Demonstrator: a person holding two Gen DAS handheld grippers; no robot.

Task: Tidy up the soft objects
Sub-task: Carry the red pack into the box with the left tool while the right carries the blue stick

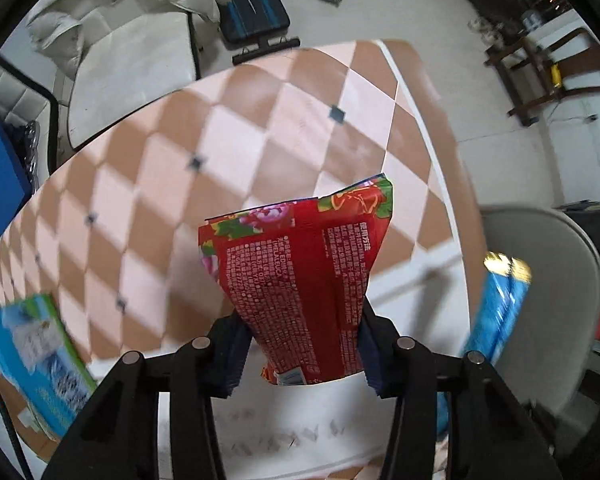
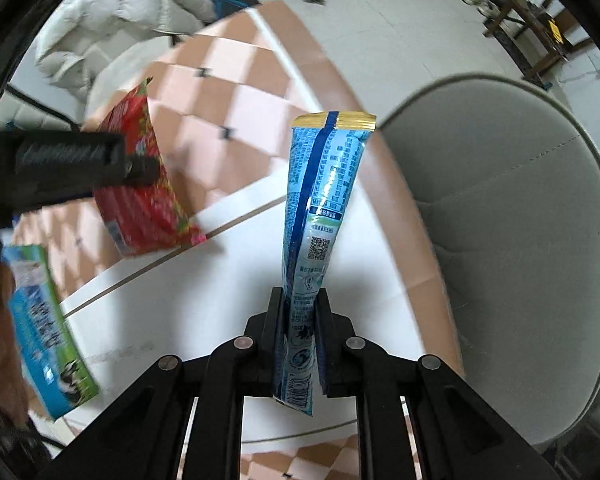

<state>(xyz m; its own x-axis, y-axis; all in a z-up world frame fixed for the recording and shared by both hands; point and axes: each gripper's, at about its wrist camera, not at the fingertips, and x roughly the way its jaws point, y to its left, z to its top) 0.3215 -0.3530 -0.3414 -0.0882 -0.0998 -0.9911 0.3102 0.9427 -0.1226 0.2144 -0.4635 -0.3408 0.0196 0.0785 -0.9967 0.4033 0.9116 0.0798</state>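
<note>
Red packet sits pinched between the fingers of my left hand-held gripper; my right hand-held gripper is closed on a blue packet. Both hang above the checkered table. Beyond stands a grey chair.

Left tool: matte black plastic linkage, four angular bars fanning out from bottom of frame. Round silver-grey pivot pins, one atop each bar. Fingers carry dark blue ribbed pads.

Right tool: same black four-bar build, same grey pins. Fingers flat, narrow, black.

In right wrist view, left tool seen side-on: black body, knurled texture along its upper face.
</note>
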